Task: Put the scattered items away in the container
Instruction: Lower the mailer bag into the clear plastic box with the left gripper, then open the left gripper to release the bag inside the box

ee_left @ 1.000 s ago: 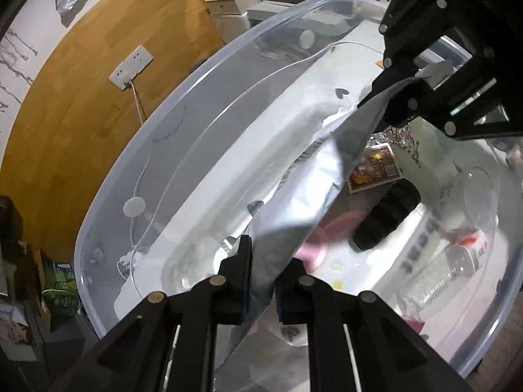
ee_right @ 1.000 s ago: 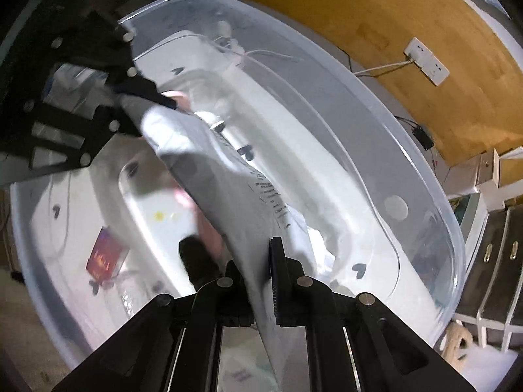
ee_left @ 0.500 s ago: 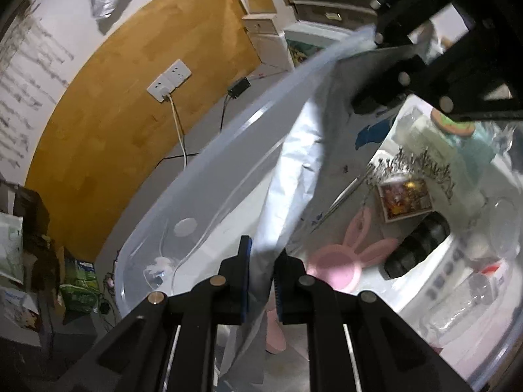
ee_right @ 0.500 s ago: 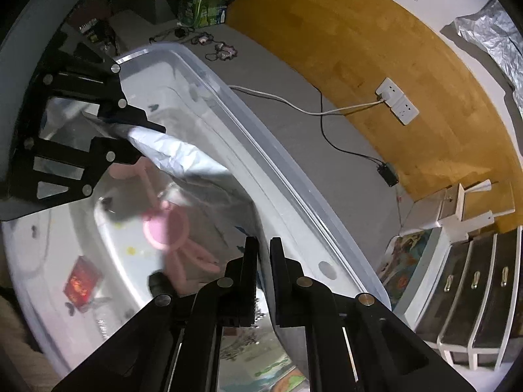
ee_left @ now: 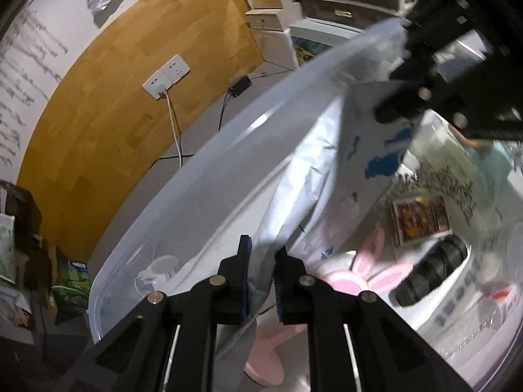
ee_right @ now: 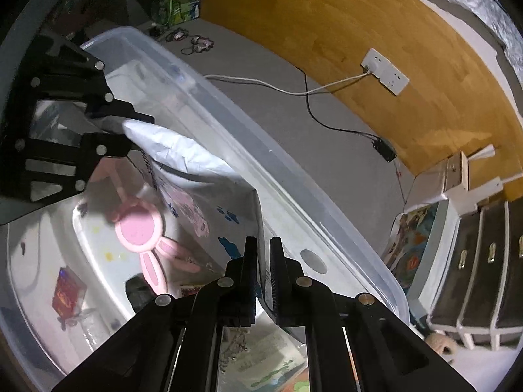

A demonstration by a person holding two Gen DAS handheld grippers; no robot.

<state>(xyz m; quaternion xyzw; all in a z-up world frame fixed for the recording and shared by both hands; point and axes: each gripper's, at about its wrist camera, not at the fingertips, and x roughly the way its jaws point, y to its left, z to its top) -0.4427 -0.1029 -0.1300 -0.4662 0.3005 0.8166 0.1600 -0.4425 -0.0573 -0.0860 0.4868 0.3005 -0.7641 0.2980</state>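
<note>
A white plastic bag [ee_left: 327,163] with blue print hangs stretched between both grippers, over the far side of a clear plastic tub [ee_left: 196,189]. My left gripper [ee_left: 263,246] is shut on one end of it. My right gripper [ee_right: 263,248] is shut on the other end of the bag [ee_right: 196,166]. Each gripper shows in the other's view: the right gripper [ee_left: 397,76] at top right, the left gripper [ee_right: 139,132] at upper left. In the tub [ee_right: 294,170] lie a pink bunny-eared mirror [ee_right: 140,225], a red card packet [ee_right: 67,294] and a black cylinder [ee_left: 431,271].
A clear bottle [ee_left: 483,310] also lies in the tub. Beyond the far rim is grey floor with a white power strip [ee_right: 385,72] and cables along a wooden wall. Dark drawers [ee_right: 483,261] stand to the right, a green box [ee_right: 178,5] at the back.
Both grippers have carried the bag across the tub toward its far wall. The views swung outward to the rim and floor, and the pink mirror came into sight under the bag.
</note>
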